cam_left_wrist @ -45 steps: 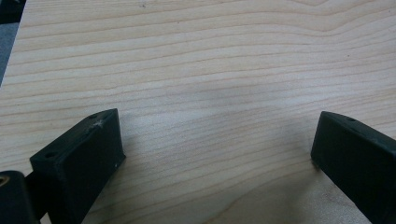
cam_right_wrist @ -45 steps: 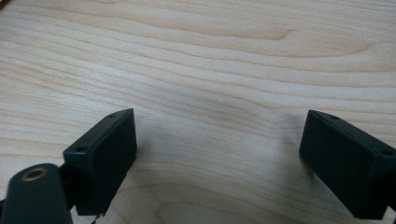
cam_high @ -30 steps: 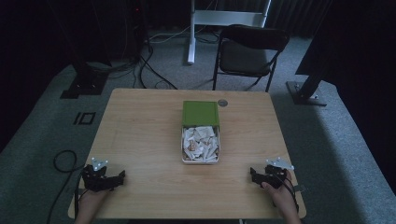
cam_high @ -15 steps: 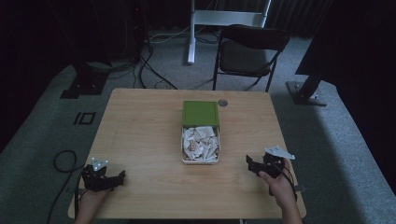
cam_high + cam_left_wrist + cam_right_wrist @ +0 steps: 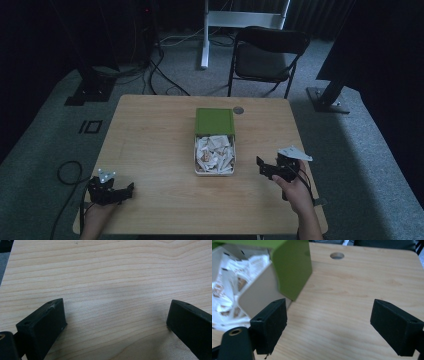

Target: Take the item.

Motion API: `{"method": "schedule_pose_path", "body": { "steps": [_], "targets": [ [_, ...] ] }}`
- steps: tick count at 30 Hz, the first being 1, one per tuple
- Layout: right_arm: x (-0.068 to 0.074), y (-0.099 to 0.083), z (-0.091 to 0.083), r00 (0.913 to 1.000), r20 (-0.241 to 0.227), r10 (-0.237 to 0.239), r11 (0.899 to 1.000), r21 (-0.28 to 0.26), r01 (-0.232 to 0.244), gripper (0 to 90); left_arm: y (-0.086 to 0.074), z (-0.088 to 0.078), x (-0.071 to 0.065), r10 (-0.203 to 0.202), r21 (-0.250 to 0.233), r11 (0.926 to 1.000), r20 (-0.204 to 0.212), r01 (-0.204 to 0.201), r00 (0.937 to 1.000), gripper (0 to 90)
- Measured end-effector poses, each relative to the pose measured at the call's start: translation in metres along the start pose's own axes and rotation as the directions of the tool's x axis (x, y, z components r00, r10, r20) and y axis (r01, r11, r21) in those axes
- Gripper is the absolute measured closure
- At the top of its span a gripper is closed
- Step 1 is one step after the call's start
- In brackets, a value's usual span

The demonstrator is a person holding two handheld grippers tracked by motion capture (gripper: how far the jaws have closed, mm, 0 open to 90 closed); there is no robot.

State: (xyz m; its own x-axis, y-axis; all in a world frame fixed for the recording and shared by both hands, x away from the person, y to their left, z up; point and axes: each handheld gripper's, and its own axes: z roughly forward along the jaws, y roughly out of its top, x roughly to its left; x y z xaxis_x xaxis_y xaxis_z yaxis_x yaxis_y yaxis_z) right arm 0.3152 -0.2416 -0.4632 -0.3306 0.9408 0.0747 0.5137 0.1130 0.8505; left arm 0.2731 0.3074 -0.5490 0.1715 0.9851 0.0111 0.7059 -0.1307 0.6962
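Left gripper [image 5: 111,190]: held in the person's left hand [image 5: 97,216] at the near left corner of the table [image 5: 150,145]. In the left gripper view its fingers [image 5: 42,325] stand wide apart over bare wood with nothing between them.
Right gripper [image 5: 277,168]: held in the person's right hand [image 5: 296,192] near the right edge of the table, to the right of the box [image 5: 215,148] and apart from it. A grey three-cornered plate sits on top. In the right gripper view its fingers [image 5: 270,322] are spread wide and empty; bare wood lies between them.
Box: a pale, shallow open box at the middle of the table, long side running away from the person. It holds crumpled white paper pieces [image 5: 216,152] with brown marks. In the right gripper view the box wall lies just beyond the left-hand finger.
Lid [image 5: 214,122]: green, at the far end of the box; in the right gripper view it stands tilted above the box.
Table hole [image 5: 238,110]: a round opening near the far edge, just right of the lid.
Chair [image 5: 267,55]: a dark folding chair on the floor beyond the table.
Cables [image 5: 160,70]: on the grey floor at far left.
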Motion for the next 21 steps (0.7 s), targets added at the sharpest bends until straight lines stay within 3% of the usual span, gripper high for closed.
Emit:
{"method": "schedule_pose_path", "body": {
  "steps": [12, 21],
  "targets": [
    [0.025, 0.024, 0.005, 0.9977, -0.058, -0.035, 0.999, -0.03, 0.033, 13.9, 0.0, 0.0, 0.0, 0.0, 0.001, 1.0, 0.0, 0.0, 1.0, 3.0],
    [0.051, 0.037, 0.015, 0.9904, -0.115, -0.076, 0.997, -0.041, 0.072, 14.5, 0.0, 0.0, 0.0, 0.0, 0.001, 1.0, 0.0, 0.0, 1.0, 2.9]
  ]
}}
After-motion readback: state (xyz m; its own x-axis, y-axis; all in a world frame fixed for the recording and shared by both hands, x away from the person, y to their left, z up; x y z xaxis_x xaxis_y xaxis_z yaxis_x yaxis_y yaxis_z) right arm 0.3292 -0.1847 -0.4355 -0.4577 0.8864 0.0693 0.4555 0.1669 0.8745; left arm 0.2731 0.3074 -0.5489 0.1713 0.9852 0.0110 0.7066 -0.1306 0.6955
